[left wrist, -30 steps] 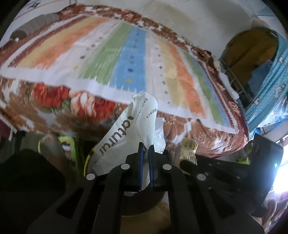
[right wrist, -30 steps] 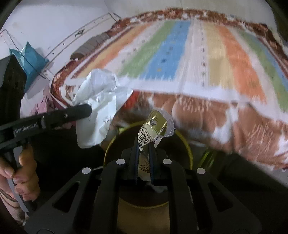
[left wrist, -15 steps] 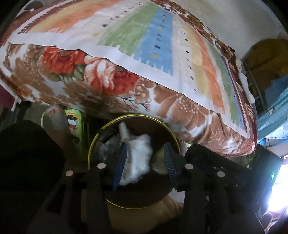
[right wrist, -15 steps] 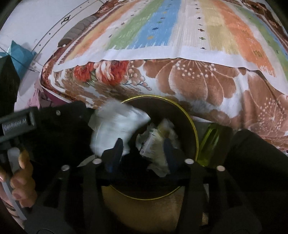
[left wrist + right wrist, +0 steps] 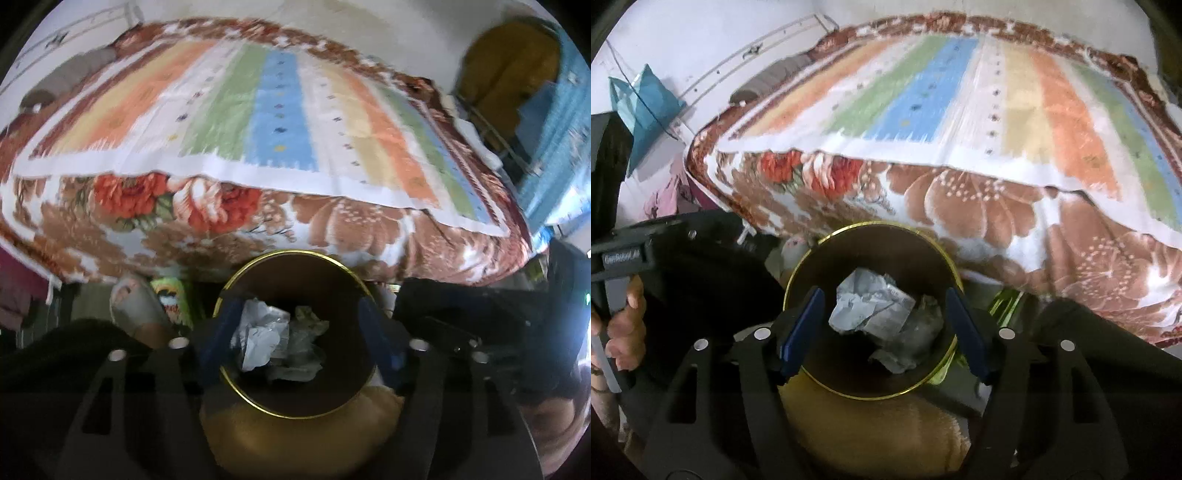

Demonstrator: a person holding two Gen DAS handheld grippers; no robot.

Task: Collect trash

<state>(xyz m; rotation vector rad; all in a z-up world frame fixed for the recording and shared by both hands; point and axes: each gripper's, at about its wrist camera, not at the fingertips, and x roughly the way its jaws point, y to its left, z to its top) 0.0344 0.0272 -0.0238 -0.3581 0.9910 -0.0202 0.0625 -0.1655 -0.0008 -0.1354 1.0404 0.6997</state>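
A dark round bin with a gold rim (image 5: 291,252) stands on the floor against the bed, directly below both grippers. Inside it lie a crumpled white plastic bag (image 5: 258,336) and a crinkled wrapper (image 5: 310,321); the right wrist view shows the same bin rim (image 5: 871,223), bag (image 5: 868,306) and wrapper (image 5: 927,306). My left gripper (image 5: 295,314) hangs over the bin, its jaws opening, with nothing between the blue pads. My right gripper (image 5: 883,295) is likewise over the bin, jaws opening and empty.
A bed with a striped blanket (image 5: 280,122) and floral cover (image 5: 960,206) rises just behind the bin. A green packet (image 5: 171,299) and a person's foot (image 5: 133,306) are left of the bin. A hand (image 5: 628,325) holds the left gripper's handle. A teal bag (image 5: 646,107) hangs on the wall.
Both grippers were shut, the left on the white bag and the right on the wrapper. Their jaws spread wide, and both pieces dropped into the bin.
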